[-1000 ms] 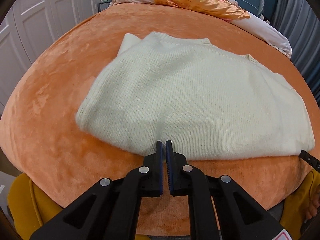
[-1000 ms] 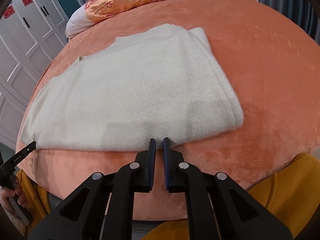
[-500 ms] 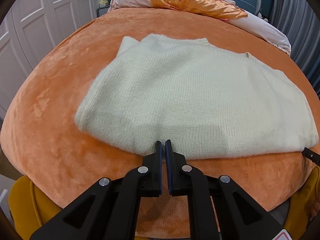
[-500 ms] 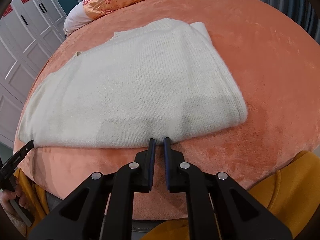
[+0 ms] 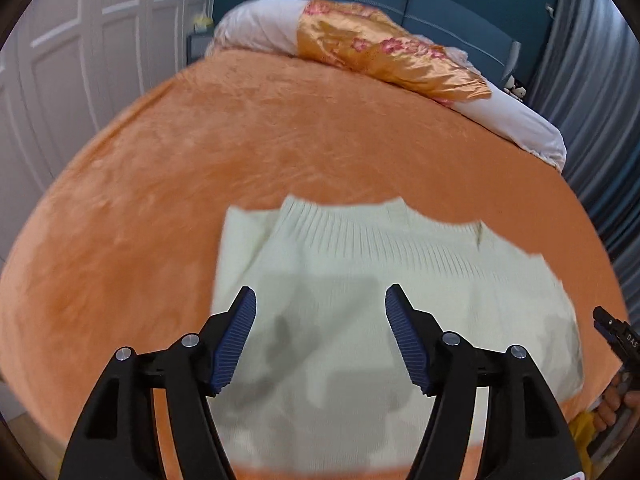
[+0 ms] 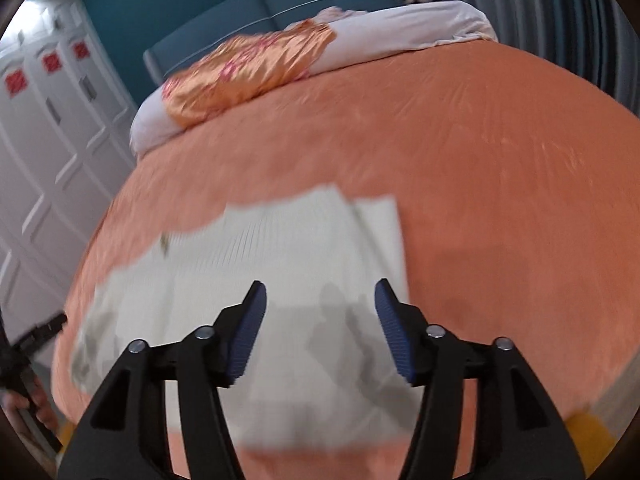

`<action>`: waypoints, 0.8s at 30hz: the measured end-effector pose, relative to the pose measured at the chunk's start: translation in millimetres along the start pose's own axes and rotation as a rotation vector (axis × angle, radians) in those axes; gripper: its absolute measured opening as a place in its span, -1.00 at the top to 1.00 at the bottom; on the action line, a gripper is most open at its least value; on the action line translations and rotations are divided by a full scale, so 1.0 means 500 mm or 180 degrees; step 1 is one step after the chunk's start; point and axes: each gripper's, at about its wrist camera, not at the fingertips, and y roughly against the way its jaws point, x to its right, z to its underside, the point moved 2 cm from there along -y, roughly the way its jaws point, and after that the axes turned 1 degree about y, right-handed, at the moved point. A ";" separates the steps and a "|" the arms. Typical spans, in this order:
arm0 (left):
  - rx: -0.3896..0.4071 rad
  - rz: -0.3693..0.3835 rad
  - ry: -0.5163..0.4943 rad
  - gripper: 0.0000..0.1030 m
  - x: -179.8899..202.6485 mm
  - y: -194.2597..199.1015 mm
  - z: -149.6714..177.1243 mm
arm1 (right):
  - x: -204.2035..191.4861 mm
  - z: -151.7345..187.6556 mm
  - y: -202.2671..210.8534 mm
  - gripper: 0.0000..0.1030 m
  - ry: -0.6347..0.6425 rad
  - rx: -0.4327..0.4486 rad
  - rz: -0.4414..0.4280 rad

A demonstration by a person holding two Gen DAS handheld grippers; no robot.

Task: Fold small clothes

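Item: cream knit sweater [image 5: 384,300], folded, flat on orange bed blanket [image 5: 240,152], lower centre of frame. Left gripper [image 5: 320,336] and right gripper [image 6: 320,332] above it, jaws wide apart, empty, likely positioned for the next fold

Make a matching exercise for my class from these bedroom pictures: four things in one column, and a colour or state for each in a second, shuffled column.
Things:
1. sweater
2. blanket
3. left gripper
4. headboard

Descriptions:
A. teal blue
B. jaws wide open
C. pale cream, ribbed knit
D. orange and plush

Pairs: 1-C, 2-D, 3-B, 4-A
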 end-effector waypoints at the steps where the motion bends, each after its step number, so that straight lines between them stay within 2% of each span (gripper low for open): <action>1: -0.0047 -0.0029 0.0041 -0.26 -0.005 -0.022 -0.017 | 0.003 -0.025 -0.027 -0.23 0.0005 -0.0037 0.0050; 3: -0.0179 0.0046 0.0116 -0.26 -0.015 -0.073 -0.045 | 0.005 -0.053 -0.068 -0.23 0.0007 -0.0102 0.0107; 6: -0.0445 0.0052 0.0274 -0.27 -0.033 -0.145 -0.066 | 0.010 -0.076 -0.129 -0.24 -0.0161 -0.0247 0.0012; 7: -0.0500 0.0092 0.0316 -0.27 -0.038 -0.161 -0.067 | 0.017 -0.081 -0.158 -0.24 -0.0281 -0.0352 -0.0067; 10: -0.0607 0.0195 0.0497 -0.25 -0.056 -0.197 -0.068 | 0.020 -0.067 -0.212 -0.23 -0.0370 -0.0595 -0.0056; 11: -0.0614 0.0275 0.0535 -0.15 -0.057 -0.203 -0.068 | 0.014 -0.063 -0.220 -0.02 -0.0307 -0.0624 -0.0067; 12: -0.0616 0.0302 0.0535 0.20 -0.058 -0.205 -0.069 | 0.004 -0.059 -0.227 0.18 -0.0205 -0.0667 -0.0102; 13: -0.0621 0.0344 0.0507 0.45 -0.056 -0.204 -0.071 | -0.016 -0.058 -0.224 0.64 -0.0022 -0.0652 -0.0189; 14: -0.0602 0.0414 0.0503 0.82 -0.055 -0.198 -0.077 | -0.027 -0.065 -0.215 0.81 0.0048 -0.0574 -0.0246; 16: -0.0429 0.0558 0.0508 0.88 -0.051 -0.167 -0.096 | -0.050 -0.096 -0.156 0.85 0.0104 -0.0186 -0.0470; 18: -0.0127 0.0618 0.0373 0.89 -0.035 -0.110 -0.129 | -0.060 -0.123 -0.091 0.85 0.0072 0.0166 -0.0683; 20: 0.0116 0.0617 0.0262 0.88 -0.021 -0.068 -0.156 | -0.060 -0.141 -0.039 0.86 0.0082 0.0485 -0.0750; 21: 0.0177 0.0564 0.0222 0.88 -0.018 -0.065 -0.162 | -0.052 -0.144 -0.036 0.86 0.0075 0.0544 -0.0703; 22: 0.0179 0.0485 0.0186 0.88 -0.018 -0.076 -0.162 | -0.037 -0.139 -0.058 0.86 0.0070 0.0479 -0.0583; 24: -0.0044 0.0352 0.0213 0.88 -0.027 -0.137 -0.145 | -0.003 -0.110 -0.136 0.85 0.0062 0.0136 -0.0269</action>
